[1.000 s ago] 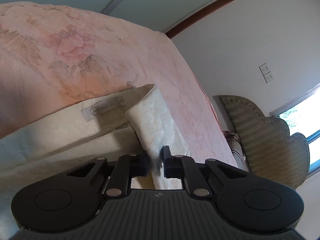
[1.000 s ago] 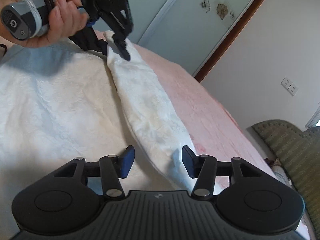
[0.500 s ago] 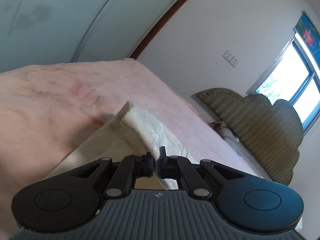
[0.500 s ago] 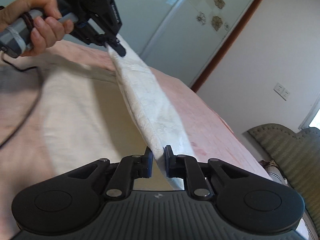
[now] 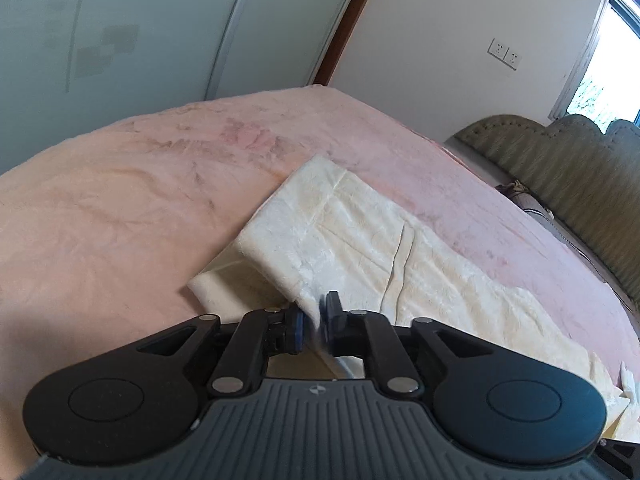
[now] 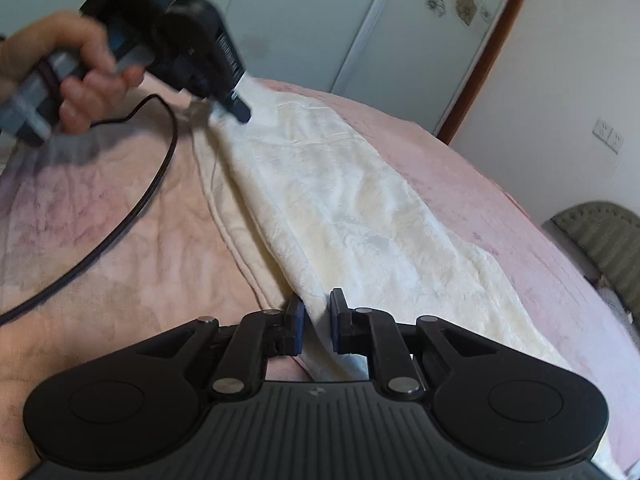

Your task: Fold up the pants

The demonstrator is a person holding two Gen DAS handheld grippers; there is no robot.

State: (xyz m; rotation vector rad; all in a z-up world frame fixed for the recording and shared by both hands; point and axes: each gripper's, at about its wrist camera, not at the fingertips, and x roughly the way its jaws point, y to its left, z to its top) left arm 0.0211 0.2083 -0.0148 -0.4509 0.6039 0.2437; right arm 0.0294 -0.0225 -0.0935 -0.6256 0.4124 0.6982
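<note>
The cream pants (image 6: 360, 216) lie lengthwise on the pink bed (image 6: 100, 216), one long edge lifted and doubled toward the far side, the left gripper (image 5: 314, 322) and right gripper (image 6: 316, 326) each with fingers pinching that edge at opposite ends.

Pants (image 6: 352, 208) lie on the bed (image 6: 100, 216), stretching ahead from right tongs (image 6: 317, 322) to left tongs (image 6: 236, 108); cable (image 6: 132, 212) lies left.

Pink floral bedspread (image 5: 140, 208) covers bed. Green scalloped headboard (image 5: 568, 168) at right. Black cable (image 6: 120, 220) lies across bedspread. Wall sockets (image 5: 505, 53) nr window (image 5: 612, 76).
</note>
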